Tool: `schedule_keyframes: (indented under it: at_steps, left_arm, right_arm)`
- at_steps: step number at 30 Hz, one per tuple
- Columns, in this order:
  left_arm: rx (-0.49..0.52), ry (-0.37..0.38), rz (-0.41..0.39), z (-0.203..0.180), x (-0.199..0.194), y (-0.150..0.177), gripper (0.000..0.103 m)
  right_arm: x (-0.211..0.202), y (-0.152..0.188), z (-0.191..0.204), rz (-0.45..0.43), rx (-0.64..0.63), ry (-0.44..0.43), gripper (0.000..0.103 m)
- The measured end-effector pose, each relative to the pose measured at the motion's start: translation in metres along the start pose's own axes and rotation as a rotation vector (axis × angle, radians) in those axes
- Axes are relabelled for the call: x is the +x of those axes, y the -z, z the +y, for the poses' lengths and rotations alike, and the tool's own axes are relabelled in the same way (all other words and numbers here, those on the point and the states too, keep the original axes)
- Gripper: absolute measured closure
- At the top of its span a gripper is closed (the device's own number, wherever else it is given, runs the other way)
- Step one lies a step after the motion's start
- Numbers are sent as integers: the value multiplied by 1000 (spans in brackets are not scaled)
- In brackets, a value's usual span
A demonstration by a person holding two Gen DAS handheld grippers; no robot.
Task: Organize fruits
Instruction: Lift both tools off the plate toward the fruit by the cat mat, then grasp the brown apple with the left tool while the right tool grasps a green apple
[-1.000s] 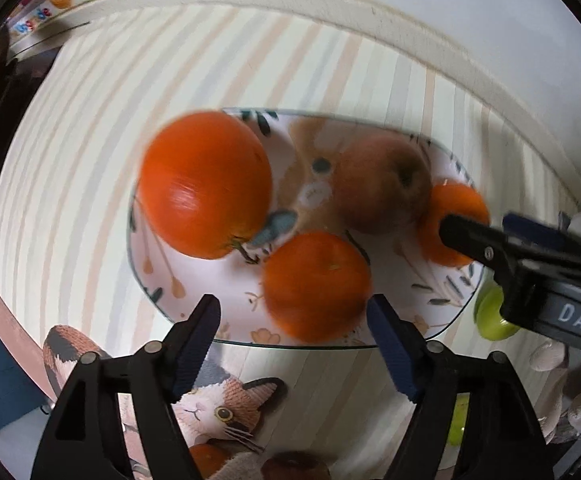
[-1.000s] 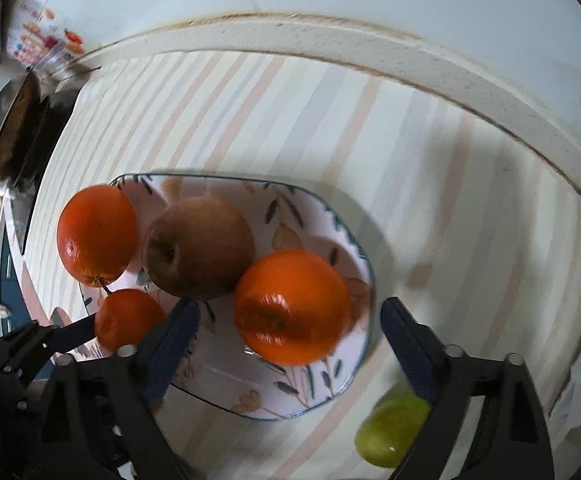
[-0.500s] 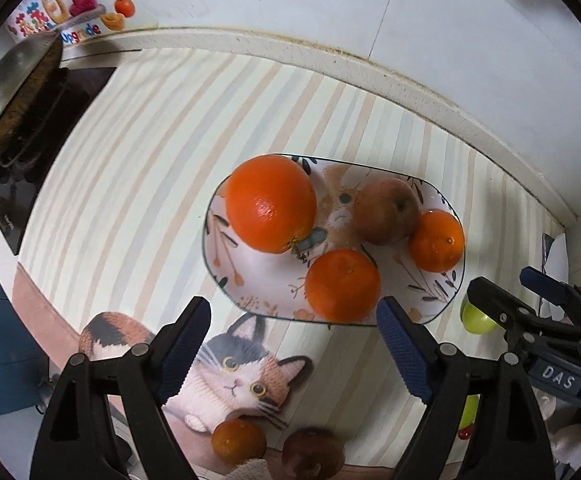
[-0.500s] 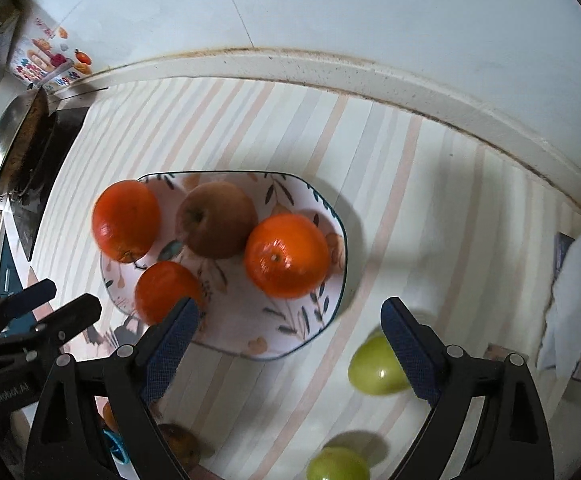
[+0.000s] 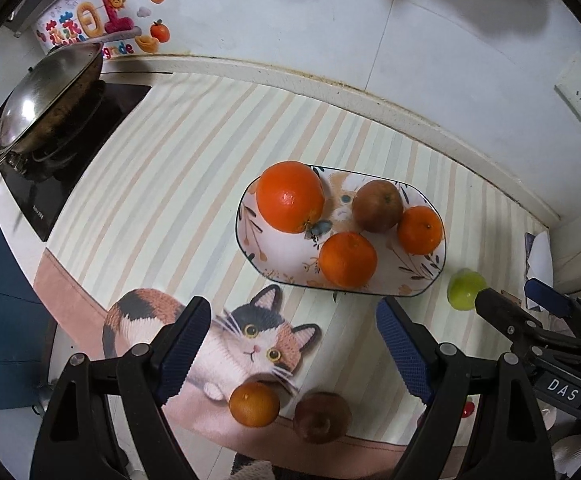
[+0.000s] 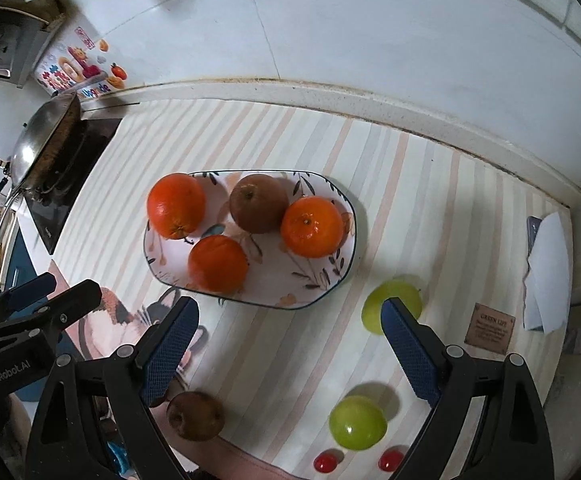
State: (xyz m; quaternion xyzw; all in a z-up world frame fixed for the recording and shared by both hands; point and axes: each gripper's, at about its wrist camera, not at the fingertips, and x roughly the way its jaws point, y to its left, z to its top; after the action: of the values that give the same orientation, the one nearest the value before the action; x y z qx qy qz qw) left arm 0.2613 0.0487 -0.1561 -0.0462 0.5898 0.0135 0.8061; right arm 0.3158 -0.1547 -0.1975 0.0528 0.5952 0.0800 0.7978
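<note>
A patterned oval plate [image 5: 278, 262] [image 6: 314, 292] on the striped mat holds a large orange [image 5: 290, 197] [image 6: 176, 205], two smaller oranges [image 5: 347, 259] [image 6: 311, 226] and a brown apple [image 5: 377, 206] [image 6: 258, 203]. Loose on the mat near me lie a small orange [image 5: 254, 404], a brown apple [image 5: 322, 417] [image 6: 195, 415], two green apples [image 6: 390, 304] [image 6: 357, 422] and two small red fruits [image 6: 325, 461]. My left gripper [image 5: 294, 352] is open and empty above the cat picture. My right gripper [image 6: 290, 348] is open and empty, in front of the plate.
A wok [image 5: 46, 96] sits on a black stove [image 5: 70, 152] at the far left. A raised white ledge and tiled wall [image 6: 330, 96] bound the back. White paper [image 6: 546, 272] and a small brown card [image 6: 489, 329] lie at the right.
Both grippers have pulled back and up from the plate, so the plate looks smaller and the loose fruits near the mat's front edge have come into view. Both stay open.
</note>
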Motion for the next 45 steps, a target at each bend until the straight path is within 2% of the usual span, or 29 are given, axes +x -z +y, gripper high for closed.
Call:
schedule_keyframes:
  at_steps: [13,20,25,30,34,36,39,41,42,44,45]
  left_arm:
    - [-2,4,-43,-2,-33,30,18]
    - [-1,1,-4,-3,-26,50,18]
    - [48,-16,133,-15,14,75,18]
    - [93,-7,269,-30,64,100,18]
    - [94,0,351,-38,93,108,18]
    - [101,5,387,-42,107,112,18]
    - [126,-3,418,-49,123,116,18]
    - [141,-5,428,-53,130,119,20]
    - [147,-6,429,-55,133,120,24]
    - [156,-35,405,-56,133,121,39]
    - [158,-35,387,-56,131,120,39]
  right_arm:
    - [-62,27,18,-100,-18,-29,9]
    - [-65,41,9,-82,36,-72,9]
    - [-42,60,-17,-14,103,-42,8]
    - [6,91,-53,112,160,36,8]
    - [41,113,-75,197,208,39,9]
    - [53,119,-81,212,218,38,9]
    - [70,125,-87,229,225,37,13]
    - [80,127,-89,241,235,36,20]
    - [84,127,-90,245,242,31,23]
    - [91,128,-90,257,248,25,32]
    - [93,129,-89,259,250,20,36]
